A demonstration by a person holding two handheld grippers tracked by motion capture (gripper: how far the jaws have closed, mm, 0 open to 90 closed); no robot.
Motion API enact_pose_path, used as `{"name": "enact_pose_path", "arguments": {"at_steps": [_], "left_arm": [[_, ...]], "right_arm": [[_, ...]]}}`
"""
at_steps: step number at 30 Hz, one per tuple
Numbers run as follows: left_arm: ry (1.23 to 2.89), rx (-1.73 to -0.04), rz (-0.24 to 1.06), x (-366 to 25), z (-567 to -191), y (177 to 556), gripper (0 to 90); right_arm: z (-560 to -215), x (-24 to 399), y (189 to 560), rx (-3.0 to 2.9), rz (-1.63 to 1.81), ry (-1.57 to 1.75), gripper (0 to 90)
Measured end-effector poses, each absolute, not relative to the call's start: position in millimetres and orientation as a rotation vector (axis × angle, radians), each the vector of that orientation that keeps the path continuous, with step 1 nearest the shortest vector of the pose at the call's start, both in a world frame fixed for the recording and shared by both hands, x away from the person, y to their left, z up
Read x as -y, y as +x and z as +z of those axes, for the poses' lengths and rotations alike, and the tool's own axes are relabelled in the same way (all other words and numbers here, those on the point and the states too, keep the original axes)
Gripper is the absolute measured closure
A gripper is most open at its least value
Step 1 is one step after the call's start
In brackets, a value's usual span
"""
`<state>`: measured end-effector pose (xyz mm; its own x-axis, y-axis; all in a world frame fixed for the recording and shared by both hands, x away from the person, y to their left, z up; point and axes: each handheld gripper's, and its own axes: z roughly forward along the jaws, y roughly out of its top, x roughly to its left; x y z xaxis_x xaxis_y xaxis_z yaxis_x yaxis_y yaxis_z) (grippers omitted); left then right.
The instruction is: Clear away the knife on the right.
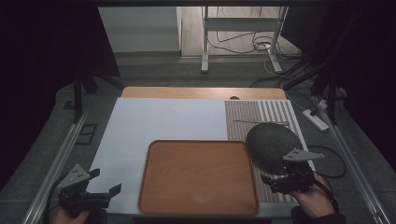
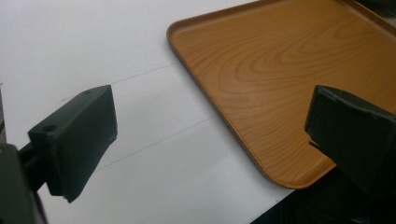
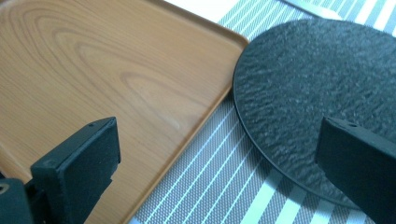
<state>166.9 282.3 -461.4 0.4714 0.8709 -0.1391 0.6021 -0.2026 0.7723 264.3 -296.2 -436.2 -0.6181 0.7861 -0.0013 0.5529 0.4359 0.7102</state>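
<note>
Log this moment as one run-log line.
left gripper: open, over white mat beside wooden tray | right gripper: open, at near edge of dark round plate on striped placemat | tray bare

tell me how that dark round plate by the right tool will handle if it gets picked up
The dark round plate looks stiff, probably slate or stoneware, so likely heavy for its size and breakable if dropped. Its rough, rippled surface should give the right tool decent grip. It lies flat and thin on the striped mat, so catching its edge may be awkward.
</note>
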Motion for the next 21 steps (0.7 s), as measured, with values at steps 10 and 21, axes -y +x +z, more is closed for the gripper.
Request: {"name": "enact_pose_path", "arguments": {"at_steps": [10, 21], "left_arm": [[1.918, -1.226, 0.425, -282, -461, 167, 3.4], [1.922, -1.222, 0.428, -281, -461, 167, 3.4]], "right_arm": [[-438, 291, 279, -2.364, 1.006, 1.164, 1.1], [-439, 288, 298, -2.377, 1.019, 1.164, 1.1]]}}
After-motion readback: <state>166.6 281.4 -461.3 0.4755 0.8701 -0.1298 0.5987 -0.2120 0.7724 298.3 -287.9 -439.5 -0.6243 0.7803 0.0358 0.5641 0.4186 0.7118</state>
